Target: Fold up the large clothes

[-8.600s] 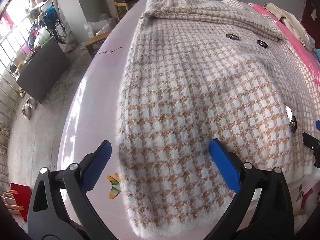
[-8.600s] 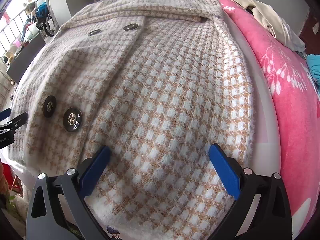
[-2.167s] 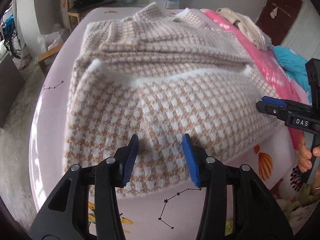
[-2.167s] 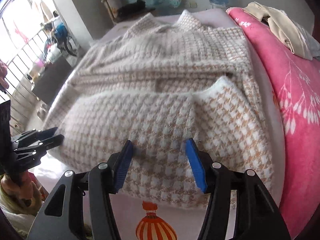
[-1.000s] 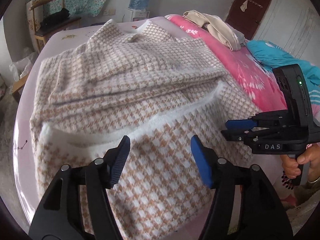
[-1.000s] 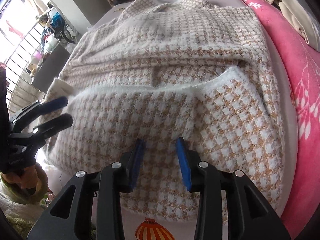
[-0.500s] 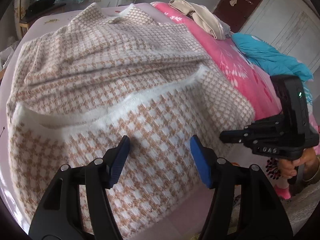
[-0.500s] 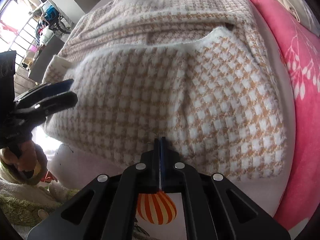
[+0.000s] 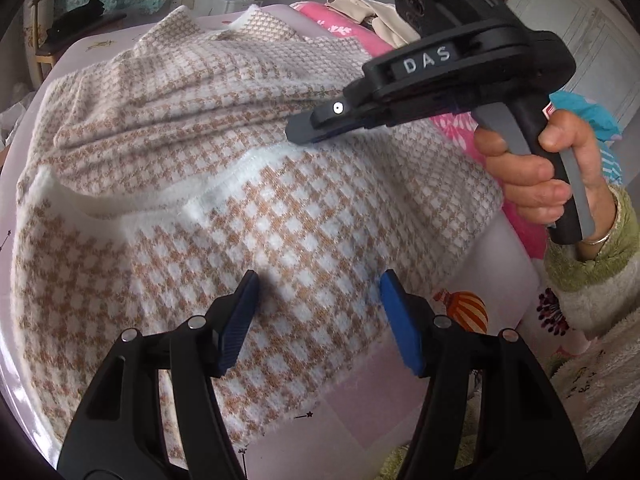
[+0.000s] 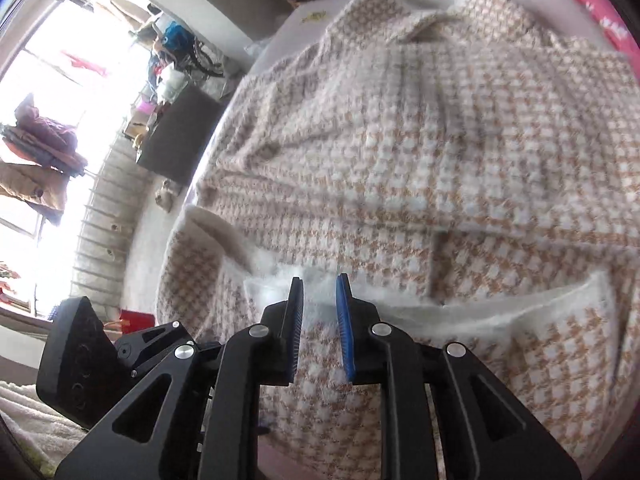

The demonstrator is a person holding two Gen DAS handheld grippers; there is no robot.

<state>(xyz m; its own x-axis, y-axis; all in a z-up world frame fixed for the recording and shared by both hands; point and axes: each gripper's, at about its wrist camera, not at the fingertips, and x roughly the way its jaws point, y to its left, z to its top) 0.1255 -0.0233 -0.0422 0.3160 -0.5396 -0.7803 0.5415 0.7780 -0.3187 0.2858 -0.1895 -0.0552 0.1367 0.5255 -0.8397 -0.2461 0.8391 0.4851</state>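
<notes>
The right gripper [image 10: 319, 308] has its blue pads a narrow gap apart, having just been opening from a full close; no cloth is pinched between them, and they hang just above the white folded-up hem [image 9: 224, 184] of the houndstooth coat [image 9: 248, 216]; the left gripper [image 9: 318, 322] stands released, jaws about half spread, over the near part of the same coat with nothing between its pads, though whether its tips brush the knit I cannot tell. Relative to the coat: a hand [image 9: 532, 168] holds the right tool at the coat's right side, beside a pink blanket [image 9: 460, 136]; the pale bed sheet [image 9: 360, 424] shows along the coat's near edge. As for progress, the coat's lower part already lies doubled up over its body, the collar [image 10: 476, 4] at the far end; I judge the first lengthwise fold done, with at least one more fold and a tidy-up left.
</notes>
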